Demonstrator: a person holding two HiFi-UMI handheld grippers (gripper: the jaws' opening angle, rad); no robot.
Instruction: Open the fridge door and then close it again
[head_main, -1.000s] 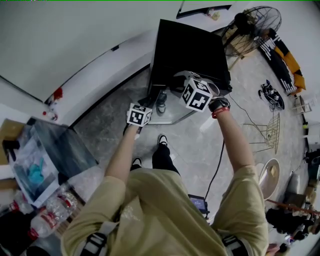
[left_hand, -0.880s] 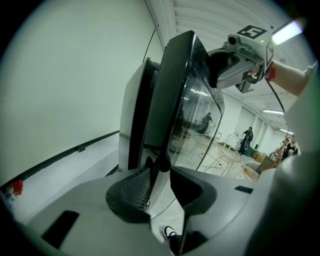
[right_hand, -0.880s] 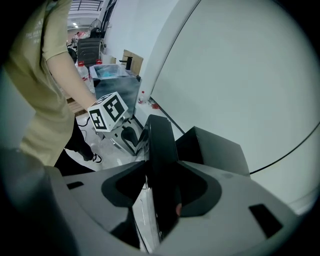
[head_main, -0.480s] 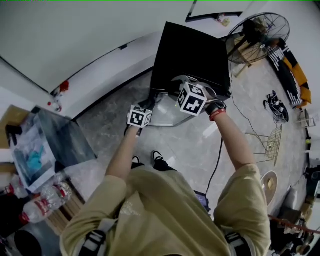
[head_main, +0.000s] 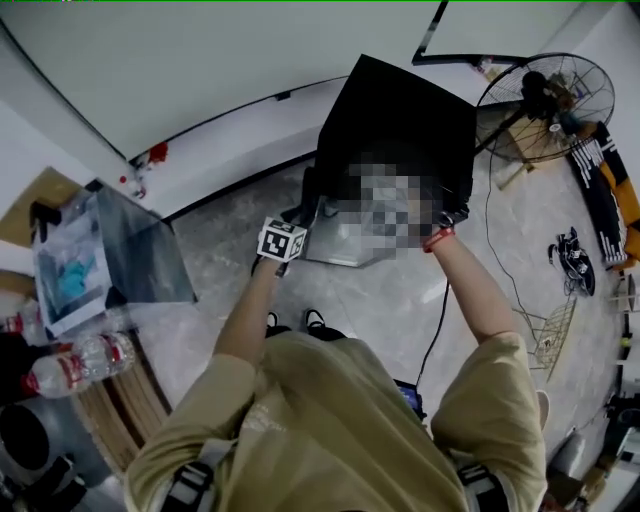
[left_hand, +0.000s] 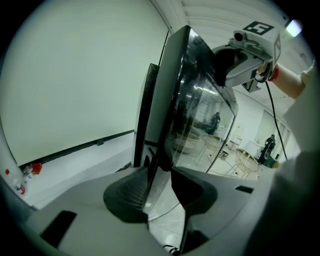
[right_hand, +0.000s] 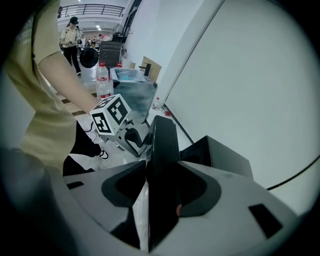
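A small black fridge (head_main: 400, 110) stands on the floor by the wall, its glass door (head_main: 340, 235) swung open toward me. My left gripper (head_main: 298, 218) is at the door's left edge. In the left gripper view the door edge (left_hand: 165, 125) runs between that gripper's (left_hand: 161, 192) jaws, which have just been opening and sit loosely around it. My right gripper (right_hand: 160, 192) is shut on the door's black top edge (right_hand: 162, 145), pads on both faces. A mosaic patch hides it in the head view, while the left gripper view shows the right gripper (left_hand: 245, 55) high on the door.
A standing fan (head_main: 545, 105) is right of the fridge. To the left are a glass-topped case (head_main: 130, 260) and water bottles (head_main: 70, 365). A cable (head_main: 440, 330), shoes (head_main: 575, 260) and a wire basket (head_main: 545, 325) lie on the floor at right.
The head view has swung, so the fridge now sits further right in the picture. Both grippers stay at the open door's edges. A mosaic patch now covers the right gripper.
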